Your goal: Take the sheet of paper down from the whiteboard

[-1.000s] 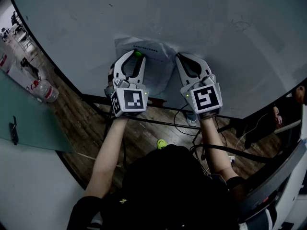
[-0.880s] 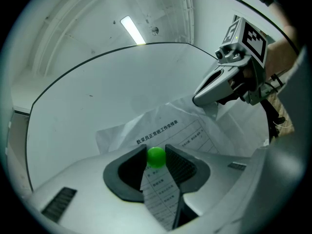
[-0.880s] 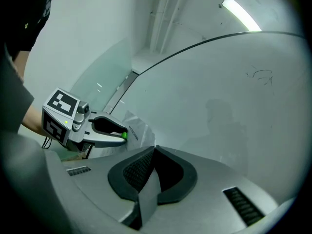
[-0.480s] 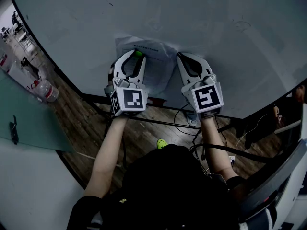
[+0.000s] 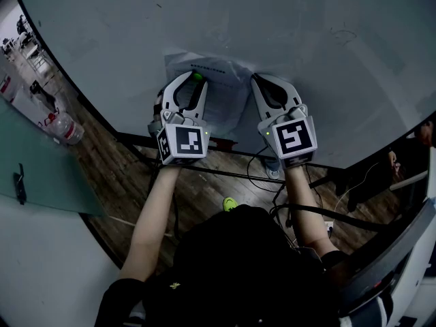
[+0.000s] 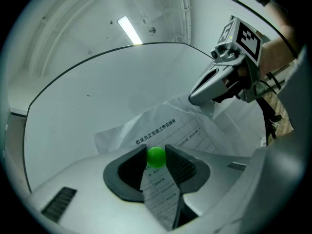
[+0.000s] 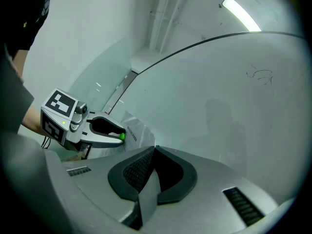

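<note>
A crumpled printed sheet of paper [image 5: 219,69] hangs on the whiteboard [image 5: 320,60], pinned by a small green ball magnet [image 5: 196,76]. My left gripper [image 5: 193,80] points at the board and is shut on that magnet [image 6: 156,156], with the sheet [image 6: 168,129] running down behind and between the pads. My right gripper [image 5: 253,80] is shut on the sheet's right edge, and a strip of paper [image 7: 147,195] shows pinched between its pads. The right gripper view also shows the left gripper [image 7: 120,133] with the magnet [image 7: 122,136] at its tips.
The whiteboard fills the view ahead, with a faint scribble [image 5: 340,34] at upper right. Below it lie a wooden floor, cables [image 5: 272,182] and a small green thing [image 5: 229,203]. A plastic bottle [image 5: 66,129] and a glass panel [image 5: 41,169] stand at the left.
</note>
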